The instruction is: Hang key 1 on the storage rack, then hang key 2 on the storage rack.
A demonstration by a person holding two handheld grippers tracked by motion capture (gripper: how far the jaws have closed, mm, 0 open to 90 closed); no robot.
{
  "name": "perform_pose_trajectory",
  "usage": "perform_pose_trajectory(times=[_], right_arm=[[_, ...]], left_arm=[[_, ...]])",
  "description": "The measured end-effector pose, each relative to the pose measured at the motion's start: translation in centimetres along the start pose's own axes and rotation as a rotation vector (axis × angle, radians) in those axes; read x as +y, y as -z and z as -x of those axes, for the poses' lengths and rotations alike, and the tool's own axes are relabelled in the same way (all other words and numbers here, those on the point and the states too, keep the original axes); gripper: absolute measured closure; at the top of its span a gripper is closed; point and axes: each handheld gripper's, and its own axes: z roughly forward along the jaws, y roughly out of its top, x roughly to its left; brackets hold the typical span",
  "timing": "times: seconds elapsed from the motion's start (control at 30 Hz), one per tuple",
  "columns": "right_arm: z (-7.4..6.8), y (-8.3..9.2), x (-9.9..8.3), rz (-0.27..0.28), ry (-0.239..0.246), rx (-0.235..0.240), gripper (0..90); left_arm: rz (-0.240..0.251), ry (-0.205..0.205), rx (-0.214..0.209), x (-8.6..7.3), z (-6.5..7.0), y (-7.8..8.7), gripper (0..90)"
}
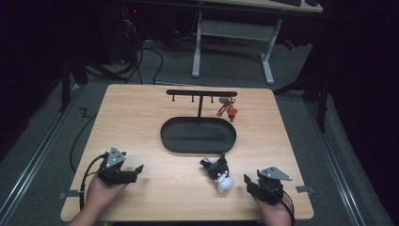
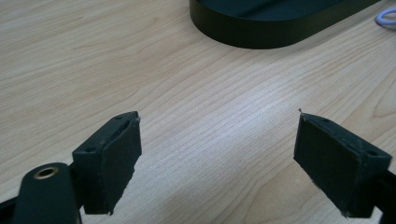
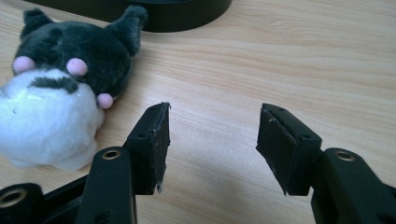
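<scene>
A black-and-white plush toy (image 1: 219, 173) (image 3: 60, 88) with pink spots lies on the wooden table (image 1: 141, 117) just in front of the black oval tray (image 1: 198, 134). My right gripper (image 1: 251, 182) (image 3: 212, 144) rests open near the front right, with the plush just to its left and nothing between its jaws. At the front left my left gripper (image 1: 137, 170) (image 2: 217, 158) stands wide open over bare wood, pointing toward the tray (image 2: 261, 23). A black T-shaped hook stand (image 1: 201, 94) rises behind the tray, with a red keychain (image 1: 227, 108) hanging at its right end.
A white-legged desk (image 1: 235, 33) and cables (image 1: 141, 56) stand on the floor beyond the table. Bare wood lies left of the tray and between my two grippers. A pale blue loop (image 2: 386, 17) shows at the right edge of the left gripper view.
</scene>
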Motion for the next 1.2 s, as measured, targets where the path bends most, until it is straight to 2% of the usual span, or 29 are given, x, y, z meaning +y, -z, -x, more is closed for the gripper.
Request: perform_pose_trajectory(times=[0.27,0.37,0.4,0.6,0.67,0.77,0.9,1.1,1.2], right_arm=[[-0.2,-0.1,1.8,-0.047,0.032,0.013,40.3],[-0.1,0.0,2.2,-0.080,0.023,0.017,39.6],[0.0,-0.1,2.3,-0.107,0.012,0.021,39.3],[0.0,-1.0,2.2,-0.198,-0.018,0.016,39.4],[-0.2,-1.3,2.3,-0.225,-0.011,0.017,39.0],[-0.5,-1.6,2.5,-0.255,0.009,0.010,38.7],[-0.7,-1.7,2.4,-0.300,0.004,-0.002,39.0],[-0.8,-1.9,2.3,-0.353,-0.012,-0.007,38.9],[-0.9,-1.9,2.5,-0.376,-0.021,0.001,39.0]], left_arm=[[0.006,-0.006,-0.001,0.1,0.1,0.0,14.5],[0.008,-0.015,-0.006,0.1,0.1,0.0,14.5],[0.011,-0.018,-0.005,0.2,0.2,0.0,14.5],[0.020,-0.032,-0.015,0.4,0.4,-0.2,14.5],[0.021,-0.041,-0.021,0.4,0.4,-0.2,14.5],[0.022,-0.052,-0.026,0.5,0.6,-0.3,14.5],[0.031,-0.070,-0.022,0.6,0.9,-0.2,14.5],[0.007,-0.082,-0.031,0.4,0.7,-0.5,14.4],[0.017,-0.073,-0.035,0.5,0.6,-0.5,14.4]])
